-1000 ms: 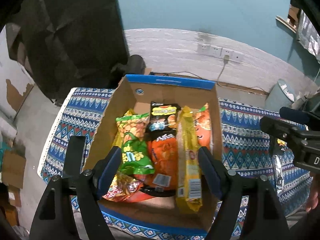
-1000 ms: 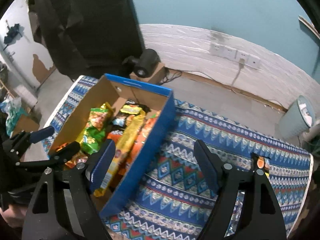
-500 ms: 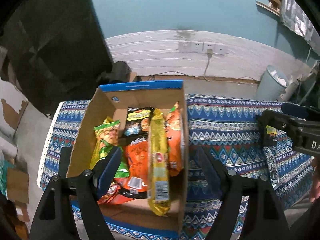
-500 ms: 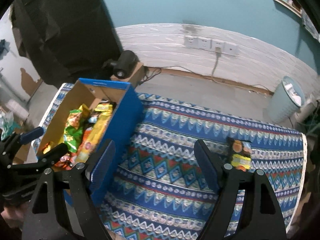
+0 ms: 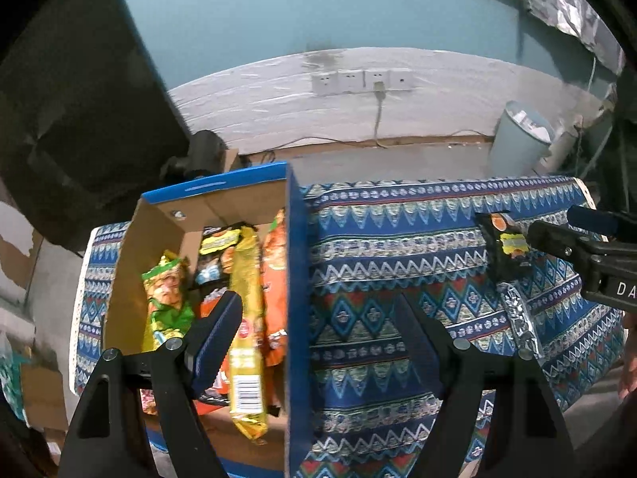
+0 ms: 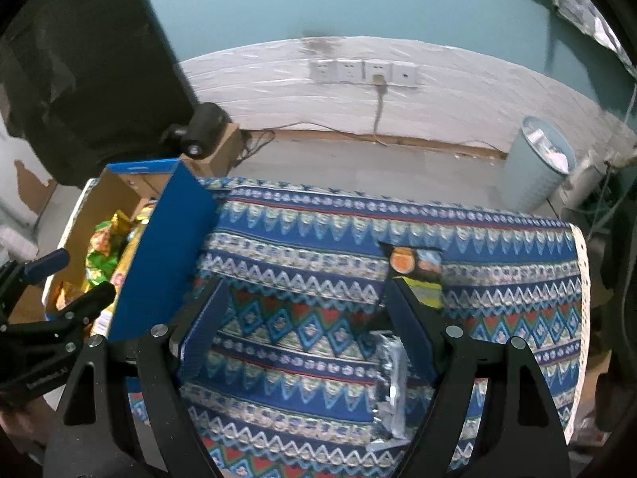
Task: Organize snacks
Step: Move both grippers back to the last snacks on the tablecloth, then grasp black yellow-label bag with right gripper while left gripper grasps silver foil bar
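Right gripper point(image 6: 308, 334): jaws wide apart, nothing held. Left gripper point(image 5: 318, 334): jaws wide apart, also empty, straddling the right wall of the open blue-and-brown cardboard box point(image 5: 296, 279), lower centre of left wrist view.

Box contents: several snack packs standing lengthwise, incl. a long yellow foil pack point(image 5: 247, 318), an orange pack point(image 5: 276, 275) and a green pack point(image 5: 165, 298).

Outside the box, on the blue patterned tablecloth point(image 6: 302, 247): black snack packet w/ orange and yellow print point(image 6: 416, 271), centre-right of right wrist view, just ahead of the right finger point(image 6: 410, 334); silver foil wrapper point(image 6: 392, 386) directly below it, nearer the camera.

Key relation: both loose items lie fwd and slightly right of the right gripper's centreline, long axes approx. along the reach direction. Right gripper judged clearly nearer; left well apart from both.
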A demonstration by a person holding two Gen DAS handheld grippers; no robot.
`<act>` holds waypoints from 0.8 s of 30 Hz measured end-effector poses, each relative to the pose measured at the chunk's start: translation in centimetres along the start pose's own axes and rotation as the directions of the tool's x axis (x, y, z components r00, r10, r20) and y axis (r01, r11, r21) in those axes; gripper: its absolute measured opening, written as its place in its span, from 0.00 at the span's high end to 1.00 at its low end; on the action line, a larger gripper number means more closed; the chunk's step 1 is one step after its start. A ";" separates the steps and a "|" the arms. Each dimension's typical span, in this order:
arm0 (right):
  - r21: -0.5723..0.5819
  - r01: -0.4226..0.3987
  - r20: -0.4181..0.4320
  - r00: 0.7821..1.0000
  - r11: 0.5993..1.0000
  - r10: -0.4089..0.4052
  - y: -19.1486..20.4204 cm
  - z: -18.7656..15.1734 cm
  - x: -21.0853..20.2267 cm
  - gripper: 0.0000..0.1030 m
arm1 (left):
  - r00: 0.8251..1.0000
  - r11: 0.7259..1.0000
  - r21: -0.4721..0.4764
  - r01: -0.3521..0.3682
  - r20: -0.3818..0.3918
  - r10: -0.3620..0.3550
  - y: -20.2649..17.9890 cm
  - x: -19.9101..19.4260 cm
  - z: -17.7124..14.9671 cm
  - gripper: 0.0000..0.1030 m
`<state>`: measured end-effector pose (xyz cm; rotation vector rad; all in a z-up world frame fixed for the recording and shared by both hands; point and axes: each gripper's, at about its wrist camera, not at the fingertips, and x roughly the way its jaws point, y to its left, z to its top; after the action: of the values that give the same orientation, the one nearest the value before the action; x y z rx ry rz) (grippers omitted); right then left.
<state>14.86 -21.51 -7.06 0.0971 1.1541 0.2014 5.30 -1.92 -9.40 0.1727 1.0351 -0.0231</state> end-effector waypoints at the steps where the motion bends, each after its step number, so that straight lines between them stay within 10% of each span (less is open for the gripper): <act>1: 0.009 0.004 -0.001 1.000 1.000 -0.004 -0.5 -0.2 0.0 0.22 | 1.000 1.000 0.008 0.003 -0.003 -0.003 -0.4 0.2 0.1 0.22; 24: 0.145 0.061 -0.197 0.980 0.988 -0.031 -9.4 -2.2 9.8 0.22 | 0.985 0.998 0.023 0.057 -0.164 -0.053 -5.3 10.0 1.8 0.21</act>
<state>17.70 -28.68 -18.41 0.1870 1.3648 0.0835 11.43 -6.84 -17.77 0.1730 1.2032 -0.0740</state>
